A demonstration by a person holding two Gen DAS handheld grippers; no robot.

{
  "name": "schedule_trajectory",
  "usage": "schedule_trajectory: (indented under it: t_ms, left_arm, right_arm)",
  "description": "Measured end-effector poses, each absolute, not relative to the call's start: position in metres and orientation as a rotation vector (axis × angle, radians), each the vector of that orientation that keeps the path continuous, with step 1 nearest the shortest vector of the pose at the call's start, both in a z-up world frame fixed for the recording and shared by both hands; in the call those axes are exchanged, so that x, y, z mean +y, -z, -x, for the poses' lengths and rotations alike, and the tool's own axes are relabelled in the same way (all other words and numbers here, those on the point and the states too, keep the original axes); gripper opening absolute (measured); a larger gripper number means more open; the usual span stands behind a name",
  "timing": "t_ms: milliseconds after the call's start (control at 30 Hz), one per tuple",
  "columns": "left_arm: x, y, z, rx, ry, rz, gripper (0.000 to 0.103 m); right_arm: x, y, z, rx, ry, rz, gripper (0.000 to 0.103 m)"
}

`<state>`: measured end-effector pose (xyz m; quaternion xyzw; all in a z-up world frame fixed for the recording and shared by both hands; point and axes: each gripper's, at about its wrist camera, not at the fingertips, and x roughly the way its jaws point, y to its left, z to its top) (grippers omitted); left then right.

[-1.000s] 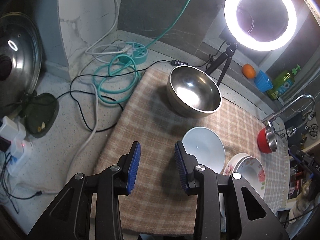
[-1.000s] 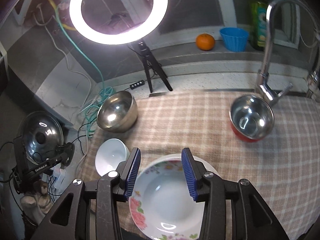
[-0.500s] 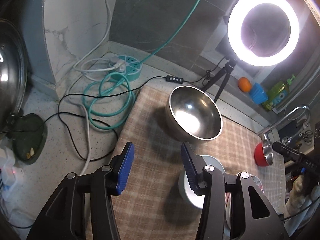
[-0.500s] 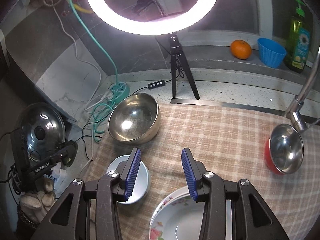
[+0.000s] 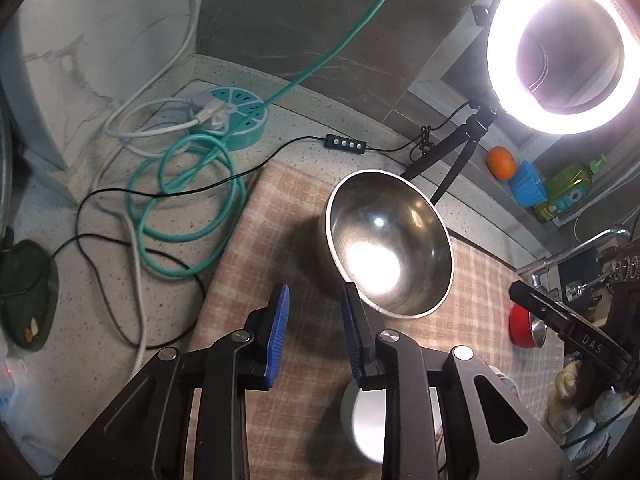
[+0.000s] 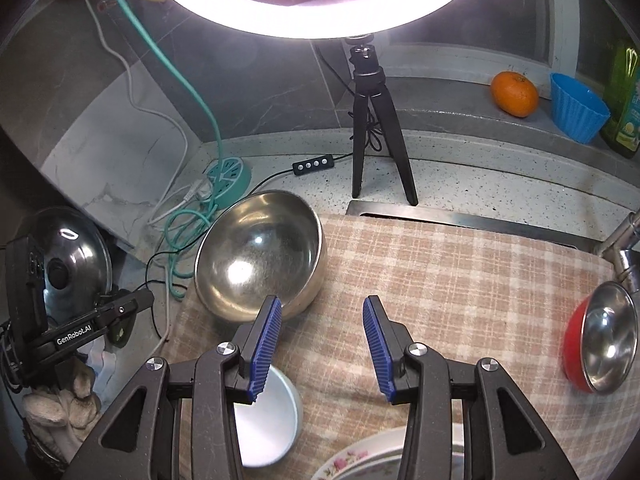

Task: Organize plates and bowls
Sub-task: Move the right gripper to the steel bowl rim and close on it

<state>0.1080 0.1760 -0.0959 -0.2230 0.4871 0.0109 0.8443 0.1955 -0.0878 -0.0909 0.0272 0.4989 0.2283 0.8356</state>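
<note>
A large steel bowl (image 5: pixel 390 240) stands on the checked cloth (image 5: pixel 280 216); it also shows in the right wrist view (image 6: pixel 258 256). My left gripper (image 5: pixel 314 320) is open and empty, just left of the bowl's near rim. My right gripper (image 6: pixel 322 336) is open and empty, just right of the same bowl. A white bowl (image 6: pixel 268 420) lies under its left finger, partly hidden, and shows in the left wrist view (image 5: pixel 364 420). A floral plate (image 6: pixel 360 464) sits at the bottom edge. A red bowl with a steel inside (image 6: pixel 600 344) is at right.
A ring light on a black tripod (image 6: pixel 376 120) stands behind the cloth. Coiled teal and black cables (image 5: pixel 184 192) and a round power strip (image 5: pixel 232 120) lie at left. An orange (image 6: pixel 514 92), a blue cup (image 6: pixel 578 108) and a faucet (image 6: pixel 624 240) are at right.
Both grippers have moved forward towards the large steel bowl, which now looms larger. The white bowl and floral plate have slid down under the fingers.
</note>
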Motion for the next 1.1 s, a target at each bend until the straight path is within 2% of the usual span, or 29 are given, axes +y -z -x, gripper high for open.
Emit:
schedule_trajectory:
  t_ms: [167, 533, 867, 1100]
  left_arm:
    - [0.176, 0.103, -0.132, 1.061, 0.006, 0.504, 0.014]
    - [0.174, 0.118, -0.161, 1.112, 0.015, 0.522, 0.014]
    - [0.169, 0.127, -0.175, 1.142, -0.005, 0.459, 0.014]
    - [0.167, 0.132, -0.178, 1.157, -0.002, 0.437, 0.01]
  right_arm:
    - [-0.087, 0.104, -0.217, 1.1, -0.491, -0.124, 0.039]
    - [-0.081, 0.136, -0.252, 1.22, -0.525, -0.269, 0.038]
    - [-0.067, 0.146, -0.263, 1.246, -0.528, -0.224, 0.026]
    - [-0.06, 0.155, -0.267, 1.279, -0.526, -0.194, 0.012]
